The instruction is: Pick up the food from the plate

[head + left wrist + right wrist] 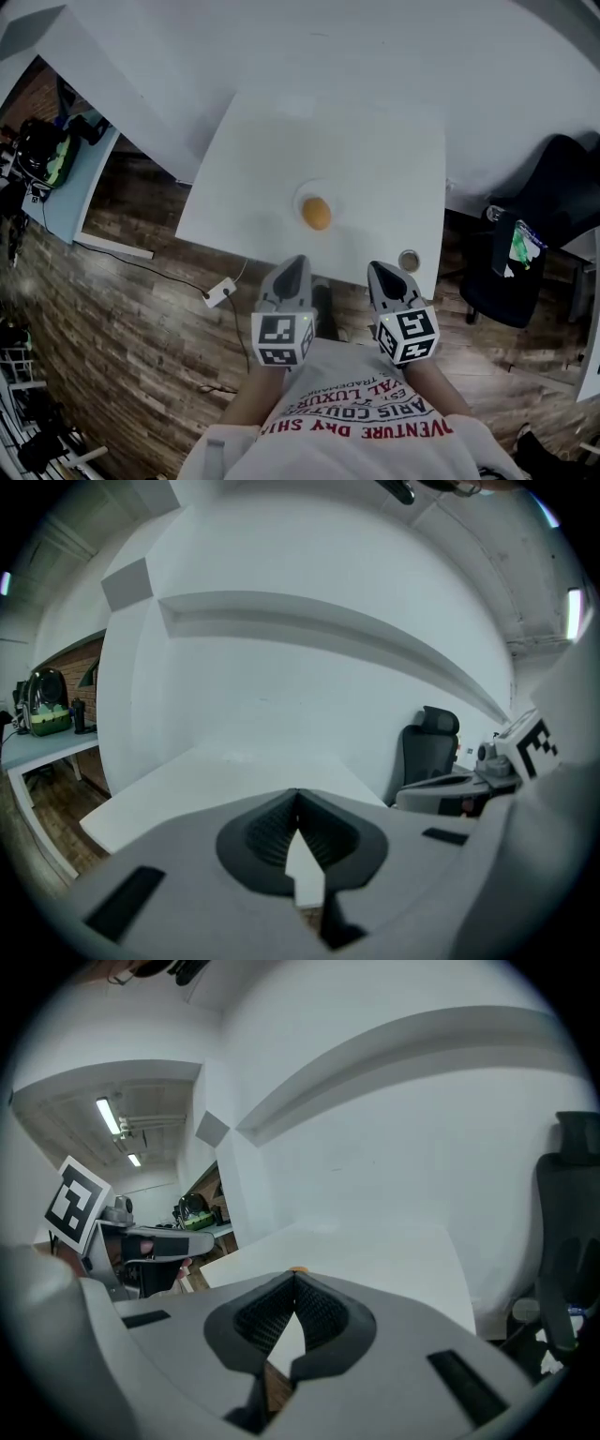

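Here, the left gripper (297, 262) and right gripper (378, 268) hover at the table (375, 150) edge, jaws together and empty, near the orange food (317, 214) on the plate (300, 197).

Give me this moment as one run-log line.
phase: before reach | left gripper: shut, empty | right gripper: shut, empty | both: at near edge of table, short of plate | food: orange piece on plate, untouched

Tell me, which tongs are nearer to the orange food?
Left. The left tongs are just short of the food, slightly to its left; the right tongs are farther off, to its right.
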`<state>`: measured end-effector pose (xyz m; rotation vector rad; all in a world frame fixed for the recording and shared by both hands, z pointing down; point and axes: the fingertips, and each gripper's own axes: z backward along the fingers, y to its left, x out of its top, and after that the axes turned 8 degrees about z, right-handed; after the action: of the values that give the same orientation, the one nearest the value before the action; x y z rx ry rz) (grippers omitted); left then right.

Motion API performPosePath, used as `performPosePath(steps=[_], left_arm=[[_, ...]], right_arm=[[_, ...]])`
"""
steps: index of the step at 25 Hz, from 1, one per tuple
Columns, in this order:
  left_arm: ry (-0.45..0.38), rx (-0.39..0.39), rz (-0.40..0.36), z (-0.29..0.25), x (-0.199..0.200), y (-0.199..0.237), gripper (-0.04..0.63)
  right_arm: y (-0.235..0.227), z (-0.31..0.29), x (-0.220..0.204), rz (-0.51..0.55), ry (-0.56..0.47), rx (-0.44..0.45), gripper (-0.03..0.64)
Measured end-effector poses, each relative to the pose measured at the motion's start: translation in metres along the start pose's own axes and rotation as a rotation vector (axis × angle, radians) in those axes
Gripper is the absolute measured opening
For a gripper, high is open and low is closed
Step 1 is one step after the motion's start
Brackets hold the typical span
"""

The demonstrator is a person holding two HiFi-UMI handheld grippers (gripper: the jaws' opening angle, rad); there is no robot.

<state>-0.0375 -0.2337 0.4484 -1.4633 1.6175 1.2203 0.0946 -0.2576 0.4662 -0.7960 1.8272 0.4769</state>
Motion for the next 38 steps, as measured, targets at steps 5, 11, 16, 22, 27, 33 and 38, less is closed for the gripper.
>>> performPosePath(steps=[5, 11, 16, 22, 27, 33, 38], left_arm=[[0.032, -0.031, -0.002, -0.04, 0.005, 0.009, 0.005], [0.084, -0.049, -0.014, -0.086, 0.003, 0.024, 0.005], [0.159, -0.047, -0.002, -0.114, -0.01, 0.037, 0.006], [0.282, -0.07, 0.051, -0.149, -0.041, 0.045, 0.233], [0.341, -0.078, 0.052, -0.175, -0.06, 0.051, 0.398], [0.43, -0.094, 0.035, -0.195, -0.085, 0.053, 0.442], [0.5, -0.107, 0.013, -0.207, -0.1, 0.053, 0.442]], right_arm=[[-0.016, -0.028, 0.006, 0.0, 0.028, -0.021, 0.011], [-0.025, -0.062, 0.012, 0.006, 0.067, -0.02, 0.011], [-0.028, -0.085, 0.004, 0.003, 0.118, -0.006, 0.011], [-0.036, -0.11, -0.018, -0.028, 0.177, -0.002, 0.011], [-0.04, -0.125, -0.035, -0.049, 0.222, 0.001, 0.011], [-0.051, -0.127, -0.045, -0.078, 0.249, -0.048, 0.011], [-0.06, -0.136, -0.057, -0.106, 0.29, -0.052, 0.011]])
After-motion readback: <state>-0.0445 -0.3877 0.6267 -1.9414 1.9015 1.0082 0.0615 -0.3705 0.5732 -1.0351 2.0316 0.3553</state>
